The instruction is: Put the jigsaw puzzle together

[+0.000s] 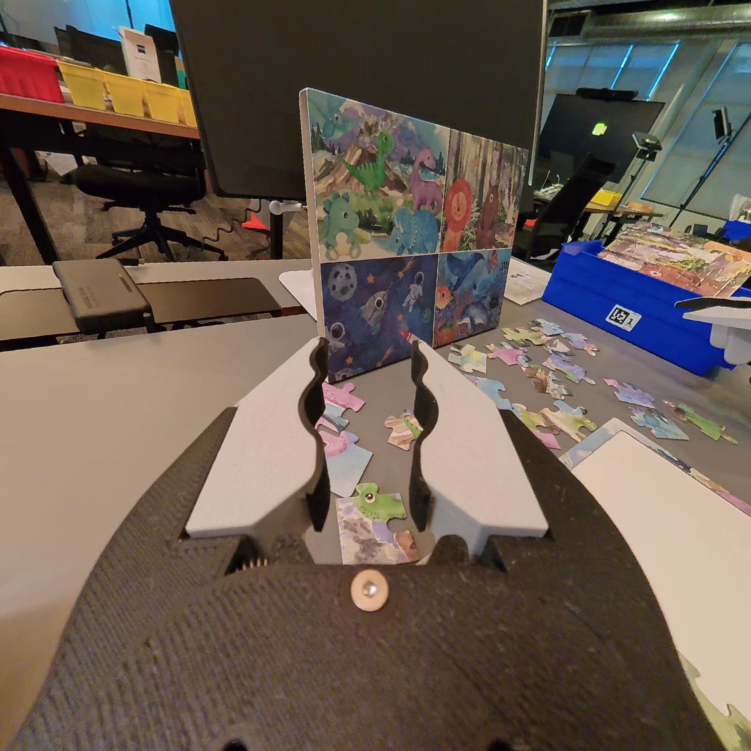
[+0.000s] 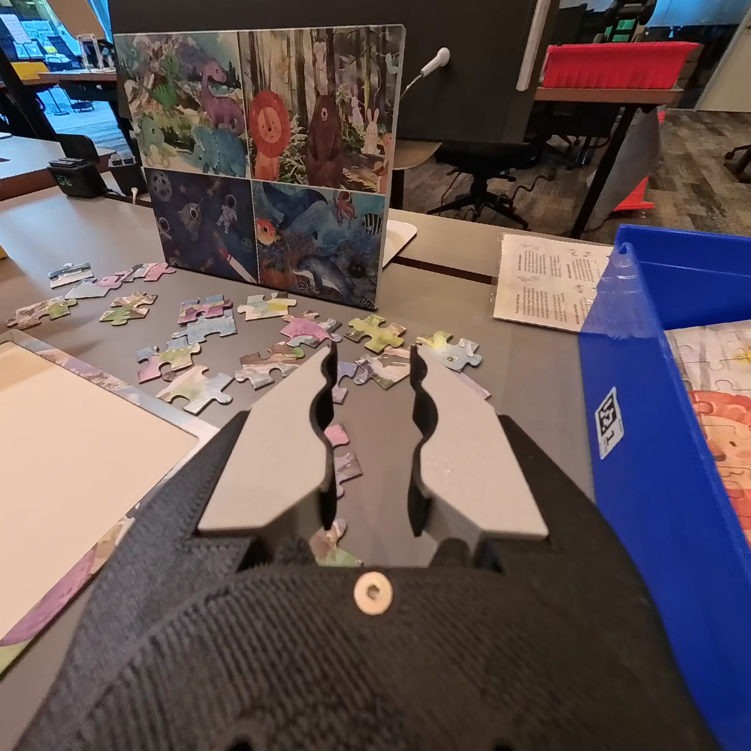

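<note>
The left gripper (image 1: pixel 370 349) hung over the desk (image 1: pixel 122 386) with its jaws apart, holding nothing. A piece with a green dinosaur's eye (image 1: pixel 376 514) lay flat under it, likely the next one to pick. The right gripper (image 2: pixel 374 353) was also released and empty, above the loose puzzle pieces (image 2: pixel 260 349) spread out face up so each picture showed. The puzzle tray (image 2: pixel 81 439), still bare inside, sat near the desk's front edge, between the two grippers. The picture board (image 2: pixel 264 162) stood up behind the pieces as a guide. A blue bin (image 2: pixel 650 467) sat at the desk's right side.
</note>
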Action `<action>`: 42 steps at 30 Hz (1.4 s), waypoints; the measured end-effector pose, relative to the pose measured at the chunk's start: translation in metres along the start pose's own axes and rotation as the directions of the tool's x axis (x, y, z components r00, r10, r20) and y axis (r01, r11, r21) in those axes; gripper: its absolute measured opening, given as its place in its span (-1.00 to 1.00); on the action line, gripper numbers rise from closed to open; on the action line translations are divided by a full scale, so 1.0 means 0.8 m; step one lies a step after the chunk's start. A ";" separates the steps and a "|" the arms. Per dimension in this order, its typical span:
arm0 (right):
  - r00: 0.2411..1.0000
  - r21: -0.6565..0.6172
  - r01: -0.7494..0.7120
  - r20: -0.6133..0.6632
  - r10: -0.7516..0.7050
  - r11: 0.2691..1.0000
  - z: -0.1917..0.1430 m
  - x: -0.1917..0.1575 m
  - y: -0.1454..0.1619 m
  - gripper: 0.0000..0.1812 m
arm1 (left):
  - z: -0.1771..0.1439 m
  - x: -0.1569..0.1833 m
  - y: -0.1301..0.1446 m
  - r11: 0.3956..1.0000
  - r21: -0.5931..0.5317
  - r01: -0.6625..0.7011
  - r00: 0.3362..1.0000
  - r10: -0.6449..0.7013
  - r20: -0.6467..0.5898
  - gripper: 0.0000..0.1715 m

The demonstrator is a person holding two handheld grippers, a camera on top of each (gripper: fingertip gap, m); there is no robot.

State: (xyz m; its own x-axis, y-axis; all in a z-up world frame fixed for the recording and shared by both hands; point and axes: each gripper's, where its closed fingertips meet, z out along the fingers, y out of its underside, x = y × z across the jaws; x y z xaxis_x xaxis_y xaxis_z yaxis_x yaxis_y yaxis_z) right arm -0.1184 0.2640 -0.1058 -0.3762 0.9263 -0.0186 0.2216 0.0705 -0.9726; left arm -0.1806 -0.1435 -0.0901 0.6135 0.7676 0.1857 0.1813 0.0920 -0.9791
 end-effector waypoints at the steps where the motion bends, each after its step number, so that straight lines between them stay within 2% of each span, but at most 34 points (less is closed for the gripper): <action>1: 1.000 0.001 -0.007 0.002 0.007 1.000 0.000 0.001 0.000 -0.62 | 0.000 0.000 0.000 1.000 0.000 0.000 1.000 0.000 -0.001 -0.55; 14: 0.999 -0.050 0.006 0.053 -0.003 0.999 0.013 -0.015 0.015 -0.62 | 0.003 0.003 0.003 1.000 -0.010 0.009 1.000 -0.009 -0.010 -0.55; 31: 0.999 -0.033 0.013 0.053 -0.011 0.999 0.014 -0.015 0.015 -0.61 | 0.006 0.009 0.007 0.999 -0.032 -0.022 1.000 0.022 -0.015 -0.55; 35: 0.998 -0.062 0.038 0.057 -0.034 0.997 0.036 -0.010 0.025 -0.61 | 0.010 0.009 0.016 0.998 -0.055 -0.007 1.000 0.005 -0.027 -0.54; 40: 0.990 -0.006 0.083 0.111 -0.082 0.996 0.078 -0.011 -0.018 -0.56 | 0.013 0.006 0.024 0.995 -0.089 -0.053 0.999 0.053 -0.008 -0.50; 42: 0.986 0.001 0.096 0.138 -0.095 0.995 0.097 -0.013 -0.024 -0.56 | 0.014 0.003 0.029 0.991 -0.108 -0.073 0.997 0.074 0.006 -0.43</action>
State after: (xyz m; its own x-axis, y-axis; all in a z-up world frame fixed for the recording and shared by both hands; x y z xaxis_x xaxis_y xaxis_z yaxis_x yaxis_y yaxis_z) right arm -0.1883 0.2245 -0.1052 -0.5161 0.8555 0.0424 0.1836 0.1588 -0.9701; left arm -0.1836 -0.1325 -0.1135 0.6204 0.7762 0.1124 0.2181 -0.0331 -0.9754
